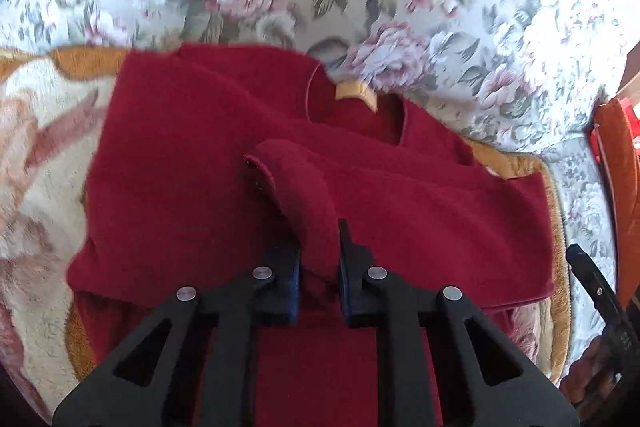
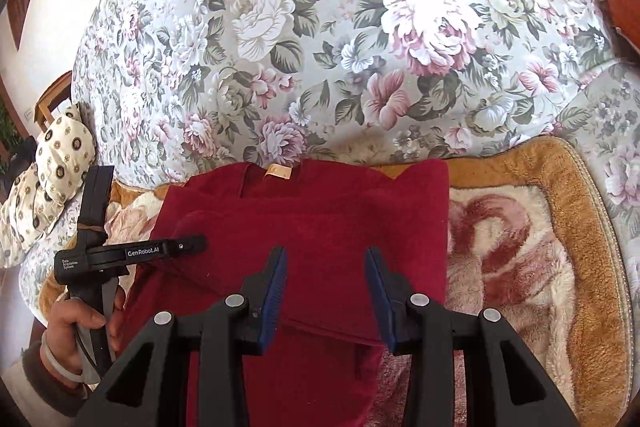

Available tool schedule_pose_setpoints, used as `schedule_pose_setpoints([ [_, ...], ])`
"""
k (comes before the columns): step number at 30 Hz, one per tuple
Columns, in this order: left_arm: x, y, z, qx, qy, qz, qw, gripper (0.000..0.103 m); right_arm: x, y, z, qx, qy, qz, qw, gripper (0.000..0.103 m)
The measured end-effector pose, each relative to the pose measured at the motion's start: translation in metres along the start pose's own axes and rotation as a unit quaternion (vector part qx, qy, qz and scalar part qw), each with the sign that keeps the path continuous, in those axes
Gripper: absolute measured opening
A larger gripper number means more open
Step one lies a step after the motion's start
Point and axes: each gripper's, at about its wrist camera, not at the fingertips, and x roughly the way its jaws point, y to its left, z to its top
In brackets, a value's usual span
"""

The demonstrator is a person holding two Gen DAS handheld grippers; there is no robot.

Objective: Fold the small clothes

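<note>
A dark red fleece top (image 1: 192, 155) lies flat on a plush blanket, neck opening and tan label (image 1: 356, 93) at the far side. My left gripper (image 1: 320, 251) is shut on a sleeve (image 1: 296, 183) of the top, which stands up in a fold between the blue pads. In the right wrist view the same top (image 2: 320, 211) has its right side folded in to a straight edge. My right gripper (image 2: 326, 255) hovers open above the top's lower half with nothing between its fingers. The left gripper (image 2: 192, 243) shows at the top's left side, held by a person's hand (image 2: 76, 327).
The cream and pink plush blanket (image 2: 520, 259) with an orange border lies on a floral bedspread (image 2: 320, 27). A patterned cushion (image 2: 44, 179) sits at the far left. An orange-brown object (image 1: 616, 163) stands at the right edge.
</note>
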Motion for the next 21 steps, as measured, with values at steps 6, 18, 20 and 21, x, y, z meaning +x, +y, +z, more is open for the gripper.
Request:
schedule_pose_setpoints([
  [6,-0.057,0.012,0.030,-0.007,-0.082,0.006,0.9966,0.013,-0.010,-0.007,0.018,0.017,-0.025,-0.019,0.999,0.038],
  [18,-0.024,0.085,0.004,-0.062,-0.060,0.086,0.9925,0.013,0.086,0.030,-0.004,-0.091,0.109,-0.070,0.987,0.033],
  [20,-0.023,0.087,0.001,-0.062,-0.061,0.085,0.9926,0.013,0.092,0.028,-0.017,-0.120,0.116,-0.078,0.983,0.032],
  [21,-0.023,0.087,0.001,-0.058,-0.062,0.086,0.9927,0.013,0.088,0.028,-0.020,-0.134,0.108,-0.080,0.982,0.032],
])
